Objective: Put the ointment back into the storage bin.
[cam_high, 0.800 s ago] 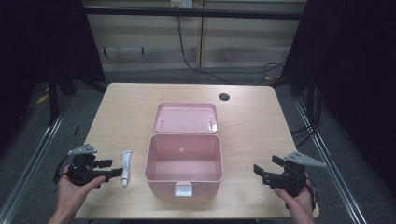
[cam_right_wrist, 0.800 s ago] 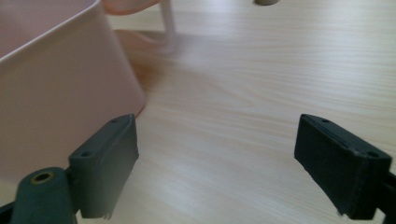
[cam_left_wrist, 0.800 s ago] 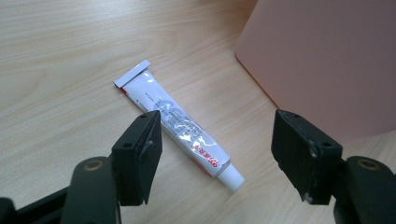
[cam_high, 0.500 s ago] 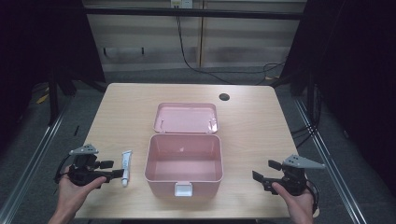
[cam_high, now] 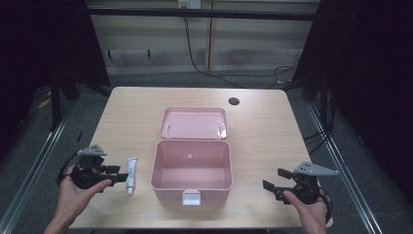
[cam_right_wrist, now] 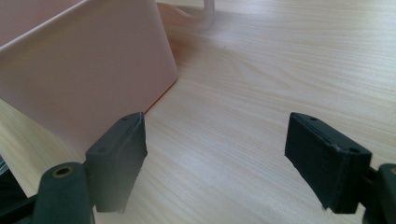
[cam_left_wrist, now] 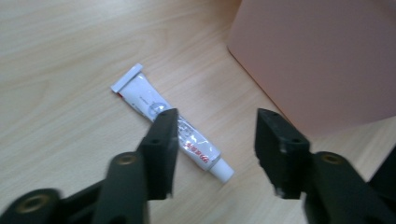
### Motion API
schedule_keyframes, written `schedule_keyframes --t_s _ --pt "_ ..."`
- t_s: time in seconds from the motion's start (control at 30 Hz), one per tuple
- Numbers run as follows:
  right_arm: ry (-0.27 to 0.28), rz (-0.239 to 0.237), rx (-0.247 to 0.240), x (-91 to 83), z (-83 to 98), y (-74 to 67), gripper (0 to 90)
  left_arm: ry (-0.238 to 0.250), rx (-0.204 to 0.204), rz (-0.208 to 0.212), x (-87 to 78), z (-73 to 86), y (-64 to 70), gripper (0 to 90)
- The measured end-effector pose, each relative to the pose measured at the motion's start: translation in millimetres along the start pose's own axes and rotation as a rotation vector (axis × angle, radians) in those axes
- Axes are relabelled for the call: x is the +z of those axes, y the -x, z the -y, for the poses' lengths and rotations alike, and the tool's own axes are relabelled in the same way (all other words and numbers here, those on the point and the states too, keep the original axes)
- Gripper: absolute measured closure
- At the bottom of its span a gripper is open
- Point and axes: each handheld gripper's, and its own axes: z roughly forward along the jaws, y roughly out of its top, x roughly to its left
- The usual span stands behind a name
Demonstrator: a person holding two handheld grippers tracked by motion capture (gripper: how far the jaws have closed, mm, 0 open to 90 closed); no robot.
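Nearest, we hold the left gripper (cam_high: 113, 173) at the table's (cam_high: 131, 122) front left corner and the right gripper (cam_high: 278, 179) at its front right, each low over the wood. On the left gripper the fingers (cam_left_wrist: 161, 142) stand about half apart and grip nothing; in the left gripper view they hover just above the tube (cam_left_wrist: 173, 129), with one finger over its middle and the other off to the side toward the box (cam_left_wrist: 322, 60). We see the right gripper's fingers (cam_right_wrist: 119, 156) spread wide and empty over bare wood, with the box's wall close beside one of them.

Next out, the tube (cam_high: 131, 174) lies flat on the table between the left gripper and the box, just beside both, its cap end toward us and its crimped end away. It is white with print along its side.

Beyond that, the pink box (cam_high: 191, 168) sits at the middle of the table, open and with nothing inside. Its lid (cam_high: 195, 123) lies back flat behind it, still joined along the rear edge.

Farthest, a dark round hole (cam_high: 234, 101) marks the table near its back edge.
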Motion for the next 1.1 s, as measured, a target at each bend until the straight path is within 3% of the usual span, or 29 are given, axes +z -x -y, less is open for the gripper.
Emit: schedule_keyframes --t_s 0.27,0.3,0.37,0.4,0.5,0.63,0.7,0.8,0.87,0.9,1.1 --pt "-0.016 -0.032 -0.006 2.8 -0.9 -2.5 22.3 -0.076 -0.045 0.029 5.9 -13.4 -9.8 48.7" --pt "-0.016 -0.032 -0.006 2.8 -0.9 -2.5 22.3 -0.107 -0.038 0.043 7.3 -16.1 -12.2 48.7" --pt "-0.019 -0.034 -0.008 3.8 -0.9 -3.1 22.0 -0.137 -0.037 0.011 12.7 -21.0 -11.9 49.8" --pt "-0.018 -0.037 -0.007 3.6 -1.1 -3.5 22.4 -0.162 -0.032 0.016 14.8 -22.6 -12.0 50.6" --pt "-0.016 -0.044 -0.013 3.8 -1.0 -3.8 22.2 -0.175 -0.032 0.027 17.5 -25.3 -11.5 51.2" --pt "-0.024 -0.047 -0.014 4.8 -1.2 -4.2 21.4 -0.224 -0.063 0.029 28.7 -28.0 -12.5 50.3" --pt "-0.026 -0.050 -0.014 5.1 -1.2 -4.5 21.3 -0.243 -0.076 0.051 34.4 -29.7 -18.1 51.1" --pt "-0.029 -0.059 -0.011 5.7 -1.0 -4.4 20.7 -0.254 -0.114 0.035 40.2 -33.9 -22.1 59.2" --pt "-0.031 -0.060 -0.018 6.5 -1.0 -3.9 20.6 -0.269 -0.101 0.038 42.0 -36.0 -24.9 59.1" --pt "-0.032 -0.062 -0.015 6.7 -1.2 -4.2 20.6 -0.269 -0.122 0.031 44.0 -36.1 -24.1 58.8" --pt "-0.040 -0.069 -0.014 7.4 -1.3 -4.9 20.4 -0.304 -0.130 0.001 54.0 -31.8 -29.1 57.0"
